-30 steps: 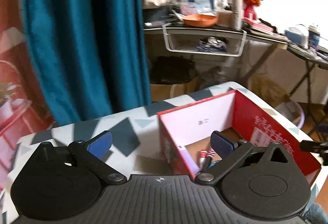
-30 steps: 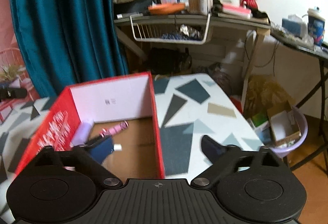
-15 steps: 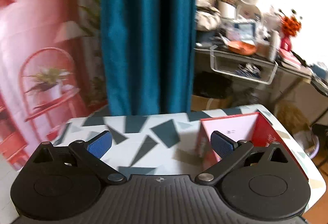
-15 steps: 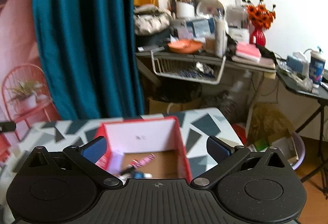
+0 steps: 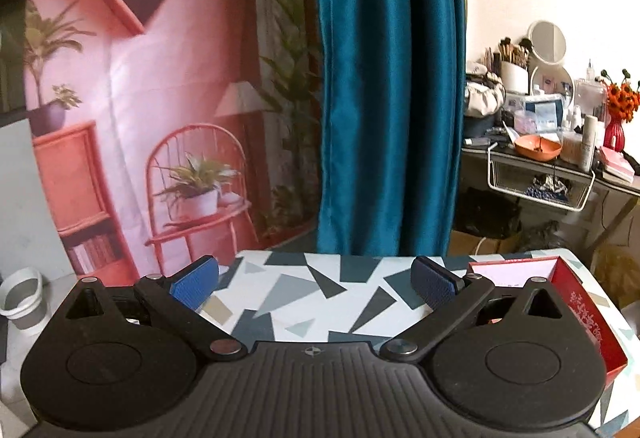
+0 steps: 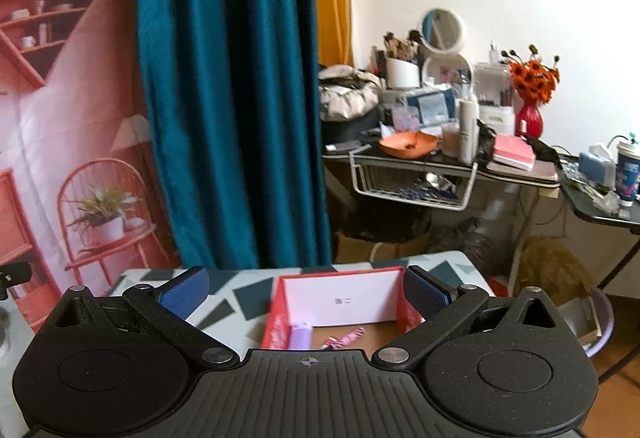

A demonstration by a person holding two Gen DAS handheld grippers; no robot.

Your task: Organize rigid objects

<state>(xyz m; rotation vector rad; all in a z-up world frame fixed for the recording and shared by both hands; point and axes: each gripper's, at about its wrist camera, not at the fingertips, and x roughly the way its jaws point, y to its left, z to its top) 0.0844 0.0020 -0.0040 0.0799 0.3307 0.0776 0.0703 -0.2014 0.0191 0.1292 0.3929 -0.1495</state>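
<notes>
Here I had both claws raised above the patterned worktop point(image 5: 316, 290), each spread wide and holding nothing. The left claw point(image 5: 315, 282) pointed toward the teal curtain point(image 5: 384, 97), its blue pads point(image 5: 195, 281) well apart, with only the grey and white triangles of the worktop between them. The red box point(image 5: 580, 302) sat at the right end of the worktop in that view, its near corner partly hidden behind the claw's right linkage.

The right claw point(image 6: 304, 292) hung just in front of the same red box point(image 6: 280, 314), its pads point(image 6: 425, 293) flanking the box's white inner back wall. Inside the box, on the brown cardboard floor, I could see a lilac tube point(image 6: 301, 336) lying against the left wall and a pink patterned pen-like item point(image 6: 347, 338) just to its right; the claw body hid whatever else lay nearer me.

Behind the worktop stood a cluttered dressing table point(image 6: 440, 157) with an orange dish point(image 6: 408, 142), a round mirror point(image 6: 442, 27) and a red vase of orange flowers point(image 6: 530, 117).
</notes>
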